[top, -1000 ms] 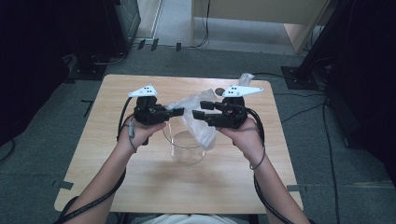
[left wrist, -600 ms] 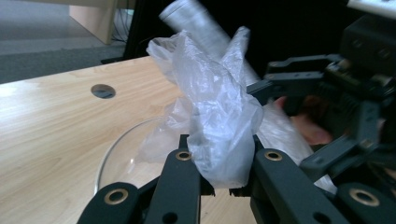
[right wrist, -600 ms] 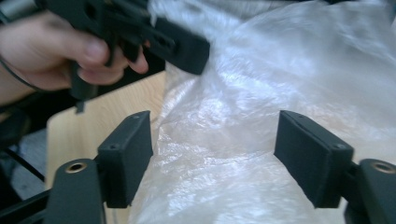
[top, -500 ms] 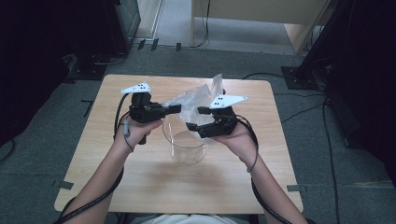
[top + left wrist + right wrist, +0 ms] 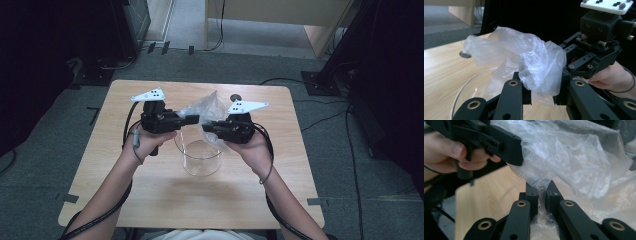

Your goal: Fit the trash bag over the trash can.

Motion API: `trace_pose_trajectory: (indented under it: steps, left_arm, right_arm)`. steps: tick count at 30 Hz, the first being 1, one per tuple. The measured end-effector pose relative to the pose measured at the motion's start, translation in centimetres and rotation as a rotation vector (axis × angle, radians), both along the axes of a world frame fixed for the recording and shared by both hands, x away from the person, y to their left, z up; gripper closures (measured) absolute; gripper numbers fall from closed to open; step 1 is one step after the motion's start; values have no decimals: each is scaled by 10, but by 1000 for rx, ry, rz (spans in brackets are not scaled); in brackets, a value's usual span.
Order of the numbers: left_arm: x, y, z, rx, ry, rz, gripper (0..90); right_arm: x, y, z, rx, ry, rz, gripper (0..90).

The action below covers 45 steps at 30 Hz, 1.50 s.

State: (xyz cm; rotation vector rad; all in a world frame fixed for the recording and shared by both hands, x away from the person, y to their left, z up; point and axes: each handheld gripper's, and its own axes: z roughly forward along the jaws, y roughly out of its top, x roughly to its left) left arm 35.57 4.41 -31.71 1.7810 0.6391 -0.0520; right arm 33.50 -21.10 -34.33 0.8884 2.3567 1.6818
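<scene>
A crumpled clear plastic bag [image 5: 207, 107] hangs between my two grippers above a clear glass beaker [image 5: 200, 159] that stands upright mid-table. My left gripper [image 5: 196, 120] comes in from the left. In the left gripper view its jaws [image 5: 541, 93] have just been opening, though a thick bunch of the bag [image 5: 529, 57] still fills the gap and touches both pads. My right gripper [image 5: 206, 127] comes in from the right and has just been closing. Its jaws [image 5: 541, 192] now pinch a thin twist of the bag [image 5: 574, 157]. The beaker's rim [image 5: 466, 87] lies just below the left jaws.
The wooden table [image 5: 150, 200] has bare wood all around the beaker. A small dark round object [image 5: 233, 97] lies behind the bag. Dark equipment, stands and cables ring the table on the grey floor, with a wooden desk [image 5: 320, 30] beyond.
The right gripper has shifted left toward the left one and closed on the bag. The bag's loose top, which stretched up to the right, has gathered toward the middle.
</scene>
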Motion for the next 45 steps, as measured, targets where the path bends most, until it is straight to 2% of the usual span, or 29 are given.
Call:
trace_pose_trajectory:
  steps: [3, 7, 11, 14, 15, 17, 21, 23, 26, 29, 31, 34, 37, 40, 41, 45]
  left_arm:
    - [-6, -1, 7, 25, -29, -13, 776]
    - [-8, -2, 8, 41, -27, -18, 781]
    - [-7, -3, 7, 48, -16, -15, 785]
    - [-4, -2, 3, 75, -23, -4, 772]
    - [-2, -2, -1, 99, -37, 18, 747]
    - [-1, 0, -4, 105, -62, 35, 631]
    - [4, 4, -10, 117, -84, 38, 439]
    - [6, 6, -13, 116, -83, 19, 409]
    - [5, 5, -19, 141, -123, -6, 372]
    - [4, -3, -28, 165, -118, -42, 316]
    - [2, -12, -34, 181, -117, -65, 264]
    - [-1, -23, -40, 181, -129, -99, 230]
    - [-4, -29, -46, 200, -152, -106, 228]
    - [-6, -31, -50, 219, -183, -102, 280]
    - [-6, -31, -51, 229, -195, -101, 351]
    - [-6, -29, -53, 248, -216, -83, 531]
  right_arm:
    - [-2, 4, 2, 23, -34, 16, 857]
    - [-2, 8, 1, 34, -76, 16, 854]
    - [3, 9, -5, 80, -54, 24, 851]
    - [7, 9, -10, 85, -54, 23, 850]
    - [8, 9, -12, 72, -50, 21, 852]
    - [9, 8, -15, 48, -36, 15, 854]
    - [10, 3, -18, 21, -19, -7, 855]
    - [12, 0, -19, 26, 3, -17, 855]
    - [14, -4, -20, 28, 23, -35, 854]
    - [14, -5, -18, 44, 33, -45, 854]
    - [13, -2, -17, 37, 32, -37, 854]
    - [10, 3, -17, 26, 30, -28, 853]
    - [9, 6, -16, 23, 39, -23, 852]
    - [9, 7, -16, 27, 42, -25, 851]
    - [9, 8, -15, 28, 44, -24, 851]
    - [9, 9, -15, 39, 62, -23, 833]
